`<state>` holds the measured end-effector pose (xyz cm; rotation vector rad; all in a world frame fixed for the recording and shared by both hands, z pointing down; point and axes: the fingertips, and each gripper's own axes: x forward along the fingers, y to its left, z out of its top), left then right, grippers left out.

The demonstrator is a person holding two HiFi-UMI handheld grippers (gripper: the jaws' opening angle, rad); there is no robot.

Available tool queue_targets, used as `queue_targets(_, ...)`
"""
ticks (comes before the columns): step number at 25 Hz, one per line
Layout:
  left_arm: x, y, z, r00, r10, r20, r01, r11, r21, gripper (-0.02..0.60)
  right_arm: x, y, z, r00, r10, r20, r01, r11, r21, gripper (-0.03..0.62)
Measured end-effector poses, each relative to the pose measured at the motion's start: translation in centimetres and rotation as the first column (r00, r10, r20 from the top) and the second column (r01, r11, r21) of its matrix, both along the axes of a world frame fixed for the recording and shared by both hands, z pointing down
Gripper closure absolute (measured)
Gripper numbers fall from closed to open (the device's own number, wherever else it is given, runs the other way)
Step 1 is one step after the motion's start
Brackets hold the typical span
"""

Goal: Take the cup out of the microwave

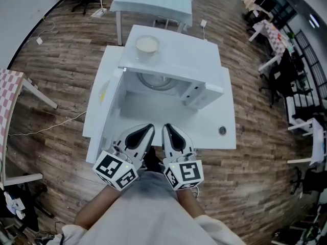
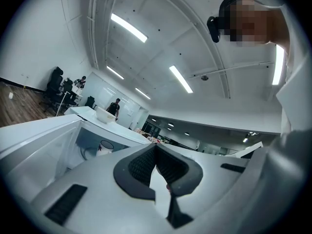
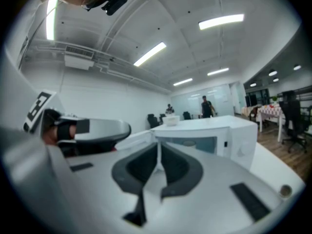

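Two grippers sit side by side at the near edge of the white tabletop [image 1: 225, 111], both pointing toward the microwave [image 1: 179, 50]. Farthest left, the microwave door [image 1: 113, 111] stands wide open, which leaves the cavity free to reach into. The cup [image 2: 104, 146] stands upright inside on the cavity floor, well apart from either gripper. A bowl [image 1: 147, 44] rests on the microwave's roof.

The left gripper [image 1: 147, 129] has its jaws pressed together with nothing between them, and it is held about level, aimed at the opening. Just to its right, the right gripper [image 1: 168, 128] is likewise closed and empty, tipped slightly downward. Both hands are held close to the person's body with the forearms nearly parallel. I judge this to be a ready pose ahead of the reach: one gripper's jaws would need to spread before the cup can be taken.
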<state>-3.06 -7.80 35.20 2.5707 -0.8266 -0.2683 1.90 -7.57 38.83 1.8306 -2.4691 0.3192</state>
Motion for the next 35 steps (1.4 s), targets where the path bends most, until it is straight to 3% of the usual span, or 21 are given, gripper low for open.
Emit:
queue_targets(10,0.5,-3.4,1.4,0.999,-0.018,0.045,0.020,0.999,-0.030,0.572,1.7,-5.4,2.0,0.999,0.033,0.032,-0.033,0.999,-0.005,0.569)
queue_targets(35,2.0,-8.5,4.0,0.996,-0.044,0.081,0.052,0.995,-0.091,0.571,4.4,-16.0,8.9,0.999,0.023,-0.048,-0.024,0.999,-0.023,0.523)
